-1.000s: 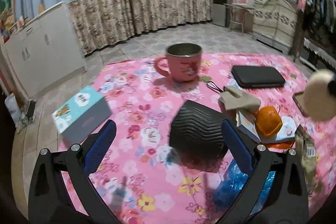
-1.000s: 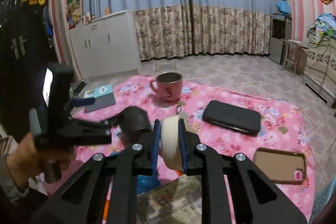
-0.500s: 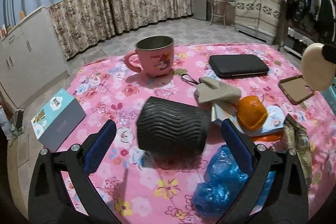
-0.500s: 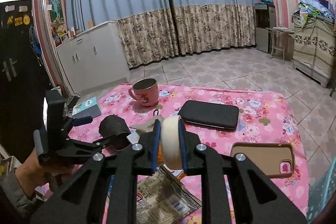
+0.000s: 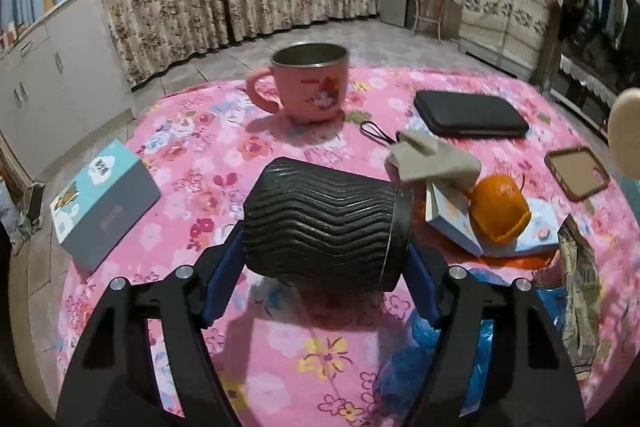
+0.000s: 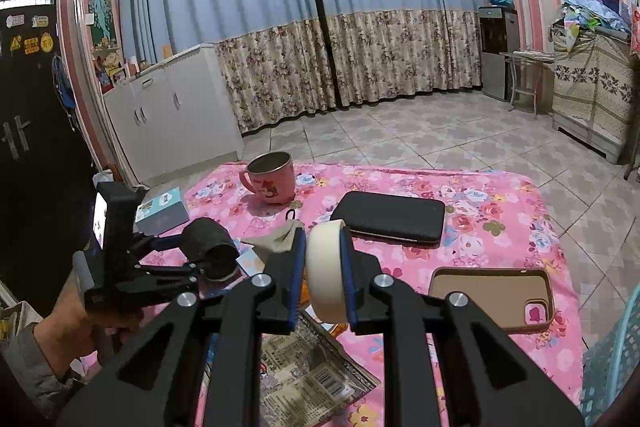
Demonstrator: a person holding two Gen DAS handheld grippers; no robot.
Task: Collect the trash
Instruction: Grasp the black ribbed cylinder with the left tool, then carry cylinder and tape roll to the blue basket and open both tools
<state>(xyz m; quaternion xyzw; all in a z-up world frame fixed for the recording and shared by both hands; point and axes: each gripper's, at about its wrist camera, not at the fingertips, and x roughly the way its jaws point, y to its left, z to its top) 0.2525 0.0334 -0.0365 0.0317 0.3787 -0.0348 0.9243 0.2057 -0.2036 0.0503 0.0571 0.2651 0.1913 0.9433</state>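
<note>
Both grippers gripped.
Left gripper (image 5: 326,259), jaws just closing, clamped the ribbed cup (image 5: 324,225); right gripper (image 6: 322,281) pinched the tape roll (image 6: 326,273).

A pink floral cloth (image 5: 192,155) is spread over the supporting surface; on it are set a pink mug (image 5: 310,85), a black case (image 5: 470,113), a teal box (image 5: 104,201) at the left edge, a brown phone case (image 6: 492,297), and a printed wrapper (image 6: 308,379).
</note>
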